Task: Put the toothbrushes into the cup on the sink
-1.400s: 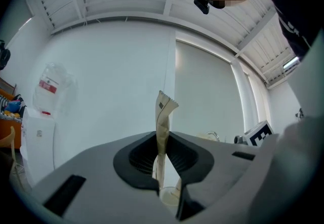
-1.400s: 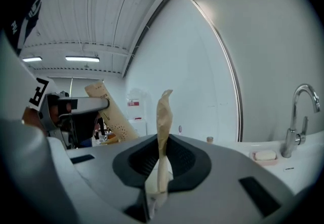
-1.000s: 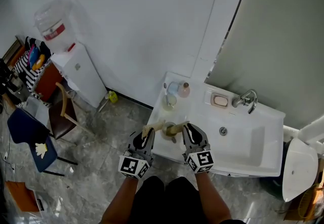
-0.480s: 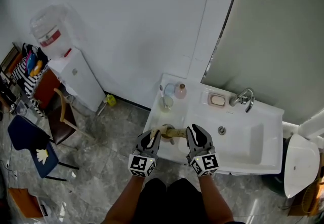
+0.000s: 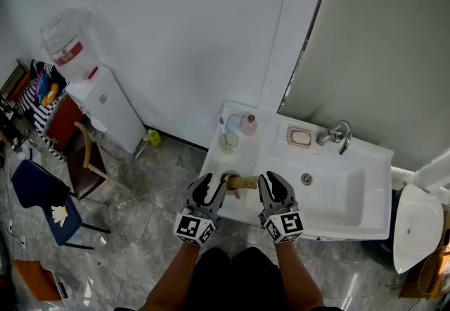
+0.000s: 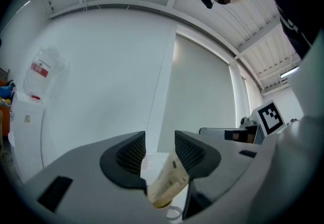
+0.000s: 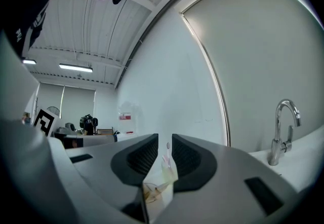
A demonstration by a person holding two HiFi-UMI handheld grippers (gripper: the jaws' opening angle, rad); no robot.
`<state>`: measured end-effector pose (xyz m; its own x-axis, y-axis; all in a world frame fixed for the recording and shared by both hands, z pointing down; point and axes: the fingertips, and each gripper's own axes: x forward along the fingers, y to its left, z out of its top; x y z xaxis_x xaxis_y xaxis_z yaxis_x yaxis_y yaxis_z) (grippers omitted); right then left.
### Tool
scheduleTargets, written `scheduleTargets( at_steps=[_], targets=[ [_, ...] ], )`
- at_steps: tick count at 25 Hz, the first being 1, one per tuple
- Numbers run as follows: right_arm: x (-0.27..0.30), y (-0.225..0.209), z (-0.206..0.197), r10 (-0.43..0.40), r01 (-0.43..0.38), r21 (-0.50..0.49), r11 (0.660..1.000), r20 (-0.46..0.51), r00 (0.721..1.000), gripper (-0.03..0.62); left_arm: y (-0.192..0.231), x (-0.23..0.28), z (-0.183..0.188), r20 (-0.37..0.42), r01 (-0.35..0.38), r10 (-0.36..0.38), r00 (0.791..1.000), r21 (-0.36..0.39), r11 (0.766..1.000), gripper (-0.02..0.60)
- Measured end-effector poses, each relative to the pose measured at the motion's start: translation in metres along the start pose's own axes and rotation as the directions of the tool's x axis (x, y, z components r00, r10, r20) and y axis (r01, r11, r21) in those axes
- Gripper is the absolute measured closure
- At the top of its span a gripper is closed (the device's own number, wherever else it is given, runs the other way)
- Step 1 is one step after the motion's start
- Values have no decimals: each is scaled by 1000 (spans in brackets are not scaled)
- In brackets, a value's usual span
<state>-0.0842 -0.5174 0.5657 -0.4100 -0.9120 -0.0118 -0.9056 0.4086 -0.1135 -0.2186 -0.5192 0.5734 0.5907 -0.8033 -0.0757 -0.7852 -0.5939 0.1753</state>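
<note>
Beige cardboard toothbrush box [image 5: 244, 181] held between both tools above the left ledge of the white ceramic sink [image 5: 365, 229].

At the back of the ledge a clear cup [image 5: 229, 140] is noted with a white toothbrush [image 5: 223, 123] standing upright in it. A pale blue cup [image 5: 235, 122] and a small pink bottle [image 5: 249, 124] are set just beside it. The box's long axis is laid roughly level, left to right, one end towards each tool. The left tool [image 5: 214, 185] is set part-way apart and the box slants between its pads, caught low in the gap. The right tool [image 5: 270, 183] is drawn nearly together, clamped on the other end. A small round rim [image 5: 229, 176] is seen under the box's left end; its contents cannot be told.
</note>
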Motion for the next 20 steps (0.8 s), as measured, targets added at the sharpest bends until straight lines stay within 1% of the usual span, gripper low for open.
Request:
scheduleTargets(
  at_steps=[3, 8, 14, 20],
  targets=[
    [-1, -1, 6, 0, 0, 6, 1000, -6, 1000, 519, -1, -2, 10, 8, -9, 9, 1000, -13, 1000, 417],
    [-1, -1, 20, 11, -10, 15, 1000, -26, 1000, 519, -4, -2, 27, -6, -21, 21, 1000, -10, 1000, 417],
    [-4, 0, 43, 18, -17, 22, 1000, -35, 999, 519, -13, -5, 50, -18, -22, 22, 1000, 2, 1000, 417],
    [-12, 2, 53, 19, -19, 5, 1000, -45, 999, 517, -19, -14, 69, -3, -42, 42, 999, 31, 999, 417]
  ],
)
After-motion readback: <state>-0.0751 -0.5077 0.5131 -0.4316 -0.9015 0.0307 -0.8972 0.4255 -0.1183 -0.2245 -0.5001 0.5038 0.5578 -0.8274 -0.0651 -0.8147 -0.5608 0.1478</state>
